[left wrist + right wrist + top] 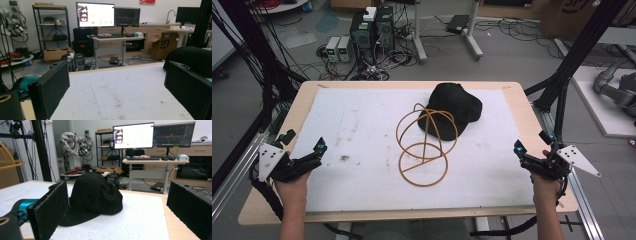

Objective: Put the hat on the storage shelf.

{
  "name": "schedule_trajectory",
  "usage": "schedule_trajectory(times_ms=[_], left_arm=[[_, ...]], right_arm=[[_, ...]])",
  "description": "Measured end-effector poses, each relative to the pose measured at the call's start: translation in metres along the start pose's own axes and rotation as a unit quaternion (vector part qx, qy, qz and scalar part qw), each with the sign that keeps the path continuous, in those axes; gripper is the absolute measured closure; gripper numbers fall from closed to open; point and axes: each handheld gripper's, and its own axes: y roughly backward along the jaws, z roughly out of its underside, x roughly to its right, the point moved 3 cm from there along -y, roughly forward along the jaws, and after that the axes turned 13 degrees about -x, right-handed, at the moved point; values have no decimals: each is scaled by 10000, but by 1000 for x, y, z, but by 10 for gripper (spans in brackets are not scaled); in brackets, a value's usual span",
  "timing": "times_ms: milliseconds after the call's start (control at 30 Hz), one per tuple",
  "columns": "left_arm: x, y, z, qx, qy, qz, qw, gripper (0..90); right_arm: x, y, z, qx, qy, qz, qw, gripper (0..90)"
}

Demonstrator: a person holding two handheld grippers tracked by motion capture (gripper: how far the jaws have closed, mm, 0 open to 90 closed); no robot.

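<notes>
Ahead of my right claw (532,152) and off to its left lies the black cap (454,105), well apart from me, with bare white mat (362,130) between us. My jaws stand wide, nothing in them. Just left of the cap stands the yellow wire stand (424,145). My left claw (304,155), also wide and empty, hovers at the mat's left edge, open mat ahead.

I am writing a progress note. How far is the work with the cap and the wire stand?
Nothing looks done yet. The black cap lies on the white mat behind the yellow wire stand, not on it. Both the left gripper and right gripper are open and empty at the table's near corners. Grasping and placing remain.
</notes>
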Motion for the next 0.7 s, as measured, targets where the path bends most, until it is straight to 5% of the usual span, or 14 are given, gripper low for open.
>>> schedule_trajectory(times_ms=[700], left_arm=[[0,-1,1,-2,64,-7,10000,65]], right_arm=[[-10,-14,-25,-118,294,-418,9986,45]])
